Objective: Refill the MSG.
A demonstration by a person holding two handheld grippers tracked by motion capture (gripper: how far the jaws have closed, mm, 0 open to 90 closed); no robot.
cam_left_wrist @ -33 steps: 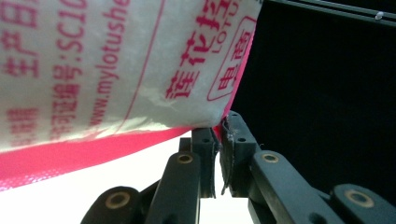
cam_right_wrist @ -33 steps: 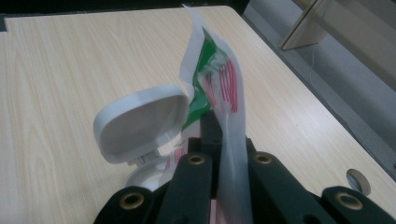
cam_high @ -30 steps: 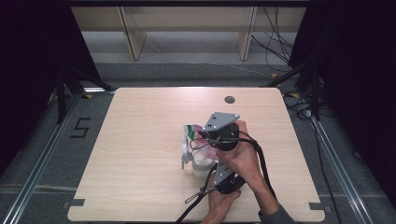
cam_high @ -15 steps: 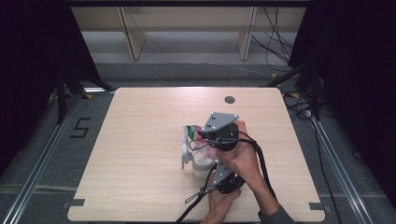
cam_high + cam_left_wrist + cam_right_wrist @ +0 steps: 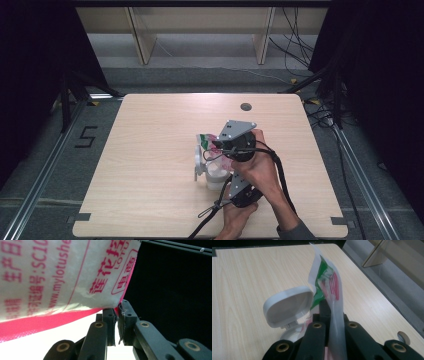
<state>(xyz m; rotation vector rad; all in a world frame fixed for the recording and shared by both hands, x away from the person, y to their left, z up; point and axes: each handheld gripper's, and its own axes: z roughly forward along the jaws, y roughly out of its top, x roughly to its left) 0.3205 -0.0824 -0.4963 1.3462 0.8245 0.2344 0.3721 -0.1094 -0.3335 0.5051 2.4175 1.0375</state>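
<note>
Clamped in both claws, a plastic packet (image 5: 212, 147) printed in pink, red and green is held upright just above a white container (image 5: 216, 176) near the middle of the wooden desk (image 5: 150, 145).

The left claw (image 5: 117, 315) is seen nearly shut, its 2 black jaws pinching the pink sealed edge of the packet (image 5: 62, 282), whose white face carries pink lettering. In the high view this claw (image 5: 231, 186) lies closest to the person's edge of the desk, gripped by a hand (image 5: 235, 217) rising from the bottom of the picture.

The right claw (image 5: 331, 315) is closed tight on a clear, crumpled strip of the same packet (image 5: 328, 282), which stands up between its jaws and shows green and red print toward the top. In the high view the right claw (image 5: 220, 146), topped by a grey 3-cornered plate, is held by the other hand (image 5: 260, 167) just beyond the left one, with a black cable trailing from it.

The container (image 5: 290, 333) rests on the desk under the packet, and its hinged white lid (image 5: 287, 306) is flipped open and tilted to one side. A small round grommet (image 5: 245, 106) is set into the desk well apart from the work, toward the far edge.
</note>
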